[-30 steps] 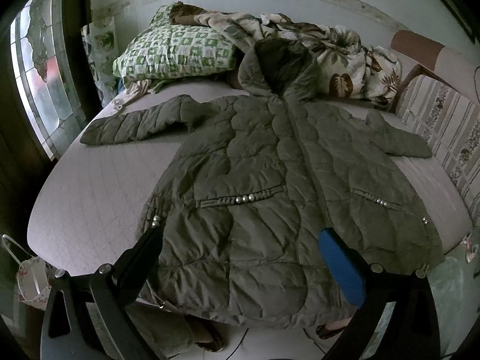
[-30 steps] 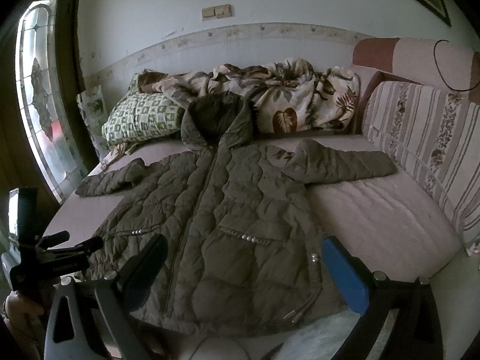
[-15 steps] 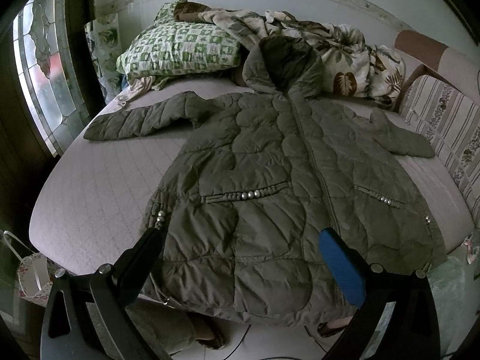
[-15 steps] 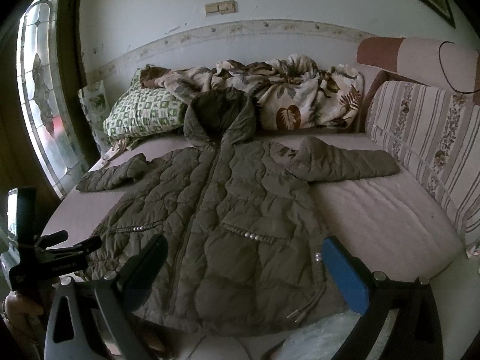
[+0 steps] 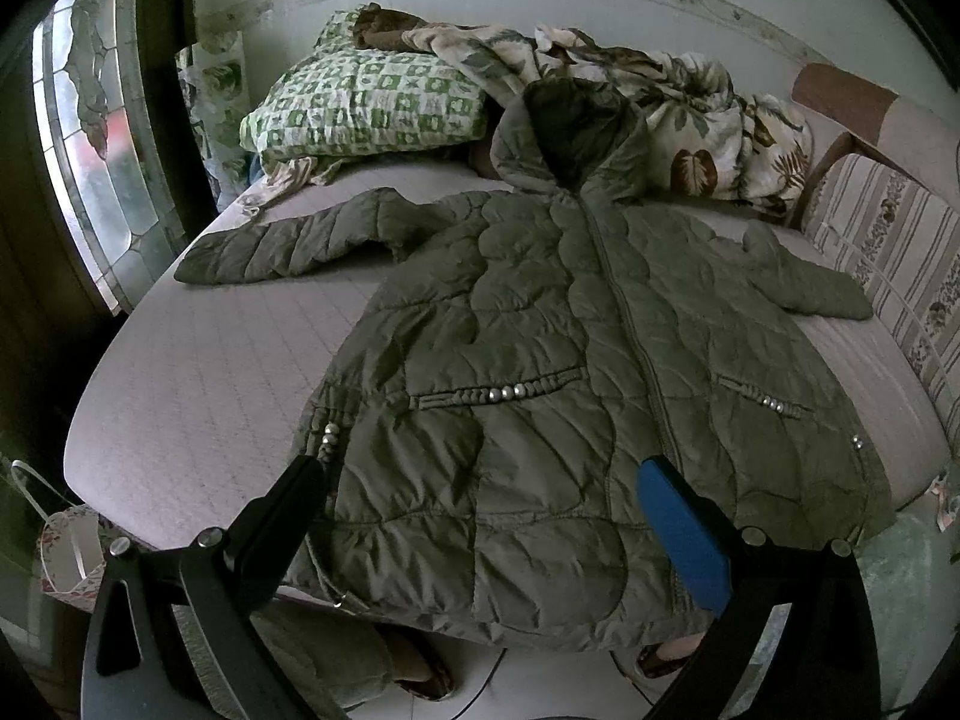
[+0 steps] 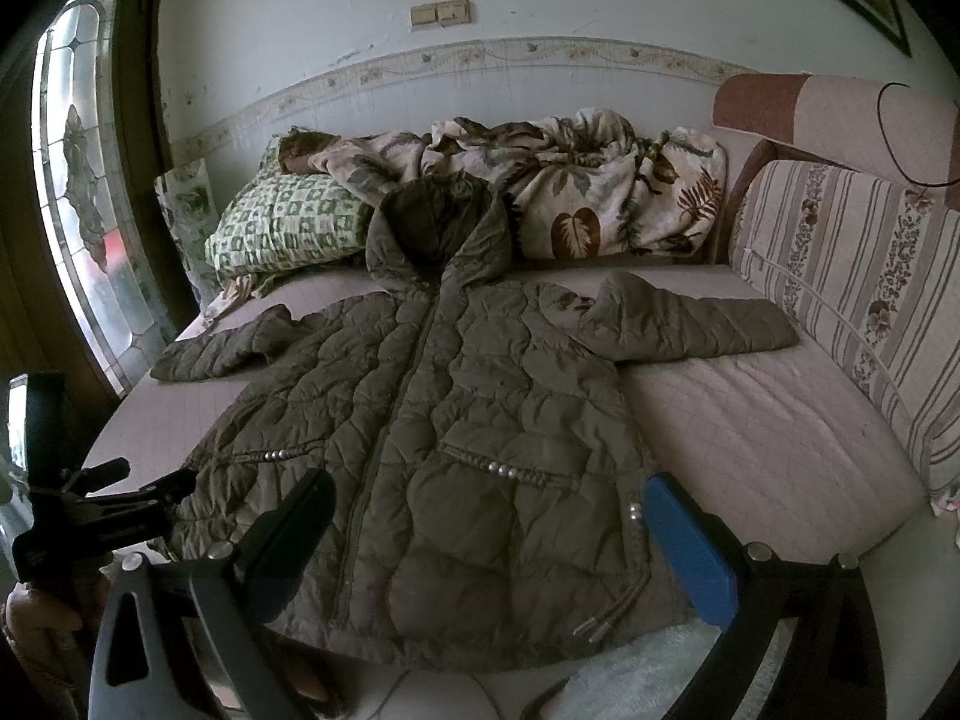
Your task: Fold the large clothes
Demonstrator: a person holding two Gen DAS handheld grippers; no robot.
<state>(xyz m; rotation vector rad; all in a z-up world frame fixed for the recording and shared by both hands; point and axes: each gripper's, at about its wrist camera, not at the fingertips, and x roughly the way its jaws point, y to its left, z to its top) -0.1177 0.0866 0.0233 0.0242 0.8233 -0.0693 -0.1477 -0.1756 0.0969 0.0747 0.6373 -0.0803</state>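
Left wrist view: the left gripper [image 5: 480,516] hung wide apart and empty over the near hem of the olive coat [image 5: 558,360], spread front-up on the bed [image 5: 198,372]; its hood touched the leaf-print blanket [image 5: 690,120] beside a green pillow [image 5: 366,105].

Right wrist view: the right gripper [image 6: 489,531] stood equally wide over the hem at the bed's near edge; the striped sofa back [image 6: 852,276] bordered the right edge.

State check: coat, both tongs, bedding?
coat: spread flat, unfolded, zipped, sleeves out
hood: propped against blanket
left tongs: open, empty
right tongs: open, empty
blanket: crumpled
pillow: lying against wall
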